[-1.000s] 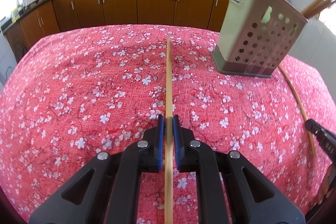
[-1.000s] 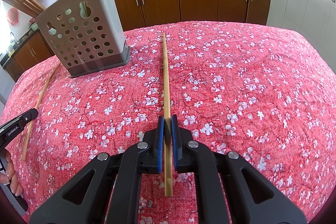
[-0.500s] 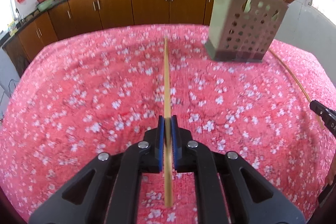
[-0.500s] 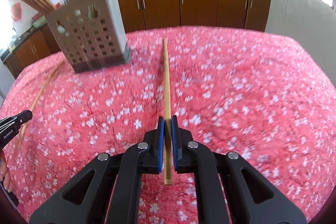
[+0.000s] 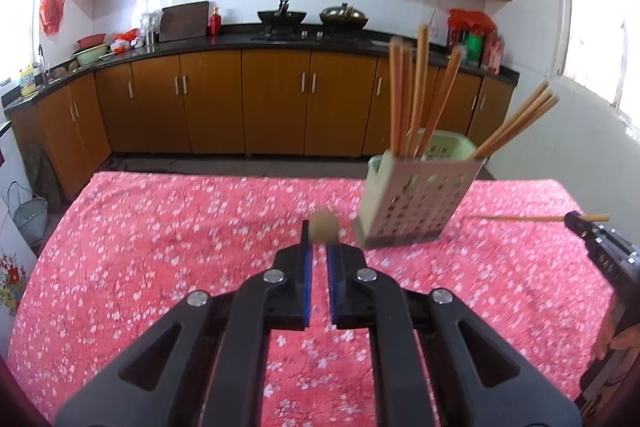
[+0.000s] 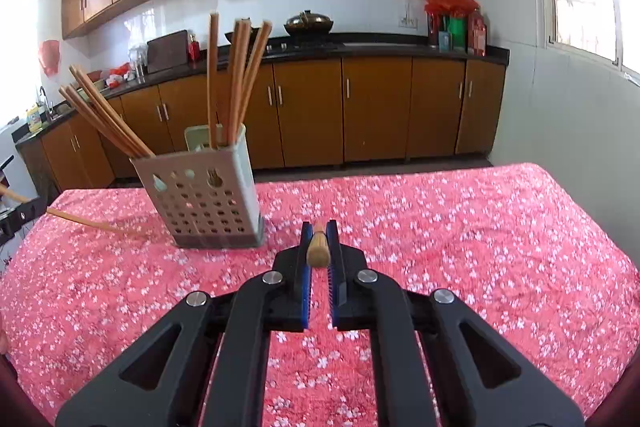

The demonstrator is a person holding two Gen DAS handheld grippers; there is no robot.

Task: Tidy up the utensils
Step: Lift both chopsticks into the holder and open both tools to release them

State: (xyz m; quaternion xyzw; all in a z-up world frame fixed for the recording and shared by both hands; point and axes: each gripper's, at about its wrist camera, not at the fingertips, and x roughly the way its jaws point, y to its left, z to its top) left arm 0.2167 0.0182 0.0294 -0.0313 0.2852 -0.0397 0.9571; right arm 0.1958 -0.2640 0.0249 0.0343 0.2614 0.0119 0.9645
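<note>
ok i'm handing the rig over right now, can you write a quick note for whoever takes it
Left gripper: shut on a chopstick, lifted clear of the table.
Right gripper: shut on a second chopstick, also lifted.
Perforated holder stands on the red floral cloth, between the two grippers, with several chopsticks already standing in it.
Done: both loose chopsticks picked up.
Left: drop both into the holder. No other loose utensils are visible on the cloth.
</note>
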